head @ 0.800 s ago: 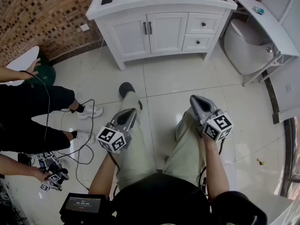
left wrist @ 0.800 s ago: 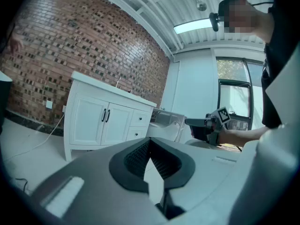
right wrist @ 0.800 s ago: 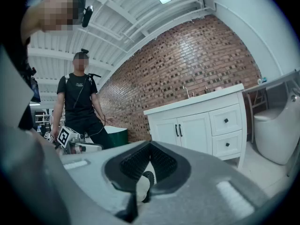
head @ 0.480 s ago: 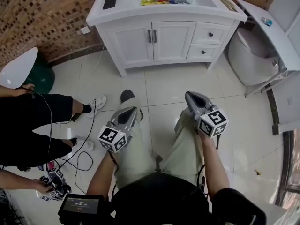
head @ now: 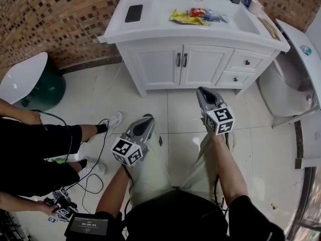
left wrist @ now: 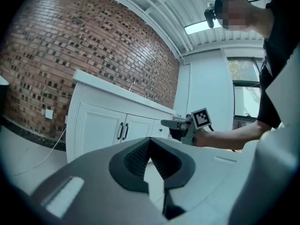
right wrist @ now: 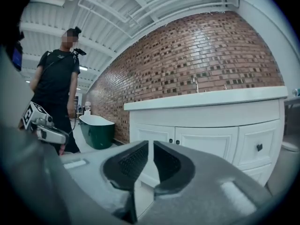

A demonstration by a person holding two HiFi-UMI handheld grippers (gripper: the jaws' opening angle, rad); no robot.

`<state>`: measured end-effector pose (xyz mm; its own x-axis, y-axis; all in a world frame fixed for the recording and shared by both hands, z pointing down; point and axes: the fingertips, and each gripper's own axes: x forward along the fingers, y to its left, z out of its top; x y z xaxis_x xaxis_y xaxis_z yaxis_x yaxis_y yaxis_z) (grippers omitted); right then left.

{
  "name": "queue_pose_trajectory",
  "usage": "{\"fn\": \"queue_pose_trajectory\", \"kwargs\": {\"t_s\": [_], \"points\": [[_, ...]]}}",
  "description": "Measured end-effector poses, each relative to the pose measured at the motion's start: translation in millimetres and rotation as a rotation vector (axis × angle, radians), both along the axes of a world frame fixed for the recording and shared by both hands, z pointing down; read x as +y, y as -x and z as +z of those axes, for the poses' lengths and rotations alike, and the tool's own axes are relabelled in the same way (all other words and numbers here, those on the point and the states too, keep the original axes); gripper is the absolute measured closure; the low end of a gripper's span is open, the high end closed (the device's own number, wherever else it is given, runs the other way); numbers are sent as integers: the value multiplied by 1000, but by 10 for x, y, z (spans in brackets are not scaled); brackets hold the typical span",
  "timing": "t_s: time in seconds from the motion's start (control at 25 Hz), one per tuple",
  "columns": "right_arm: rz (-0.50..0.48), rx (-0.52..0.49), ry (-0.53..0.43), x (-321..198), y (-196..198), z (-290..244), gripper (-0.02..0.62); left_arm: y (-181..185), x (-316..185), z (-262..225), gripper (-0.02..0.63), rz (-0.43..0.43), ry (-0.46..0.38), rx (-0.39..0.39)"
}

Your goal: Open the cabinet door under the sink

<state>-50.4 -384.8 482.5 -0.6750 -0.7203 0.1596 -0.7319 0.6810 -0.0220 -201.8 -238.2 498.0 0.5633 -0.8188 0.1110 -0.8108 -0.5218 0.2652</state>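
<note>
The white vanity point(head: 150, 64) stands against the brick wall, its two doors closed. The left door point(head: 161, 65) and right door point(head: 204, 67) each carry a dark handle point(head: 178, 59) by the middle seam. My left gripper point(head: 144, 120) hovers over the floor about a step short of the cabinet, jaws shut and empty. My right gripper point(head: 203, 90) is nearer, just below the right door, also shut on nothing. The left gripper view shows both doors point(left wrist: 96, 130) and the right gripper point(left wrist: 176, 123). The right gripper view shows the doors point(right wrist: 206, 144) ahead.
Two small drawers point(head: 243, 64) sit right of the doors. On the vanity top are a phone point(head: 134, 13) and snack packets point(head: 195, 16). A toilet point(head: 291, 92) stands right, a green tub point(head: 30, 82) left. A bystander's legs point(head: 40, 144) and floor cables point(head: 95, 172) are at left.
I have stepped toward the vanity, which now looks larger and closer. Both grippers have moved forward with me; the right one is now near the cabinet's base. Jaws unchanged.
</note>
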Motion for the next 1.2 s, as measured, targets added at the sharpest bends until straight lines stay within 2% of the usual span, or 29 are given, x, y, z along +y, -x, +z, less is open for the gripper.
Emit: {"fn": "queue_pose_trajectory", "kwargs": {"t_s": [0.04, 0.08, 0.24, 0.36, 0.48, 0.6, 0.88, 1.04, 1.2], "points": [[2, 11, 6, -167, 74, 59, 552, 17, -93, -16, 591, -2, -3, -1], [4, 27, 15, -330, 143, 134, 538, 23, -185, -25, 591, -3, -6, -9], [36, 122, 61, -945, 340, 530, 537, 33, -493, -41, 591, -8, -15, -37], [61, 182, 85, -1326, 438, 801, 534, 101, -591, -83, 591, -20, -15, 4], [90, 197, 106, -1663, 496, 971, 525, 105, -611, -146, 591, -25, -20, 35], [118, 198, 121, -1930, 575, 1089, 518, 49, -622, -170, 591, -27, -23, 15], [177, 242, 126, -2214, 698, 1207, 517, 102, -605, -172, 591, -34, -25, 18], [209, 255, 108, -2236, 678, 1216, 548, 170, -570, -172, 591, -45, -26, 20], [224, 253, 115, -2236, 658, 1214, 548, 206, -544, -181, 591, -53, -25, 19]]}}
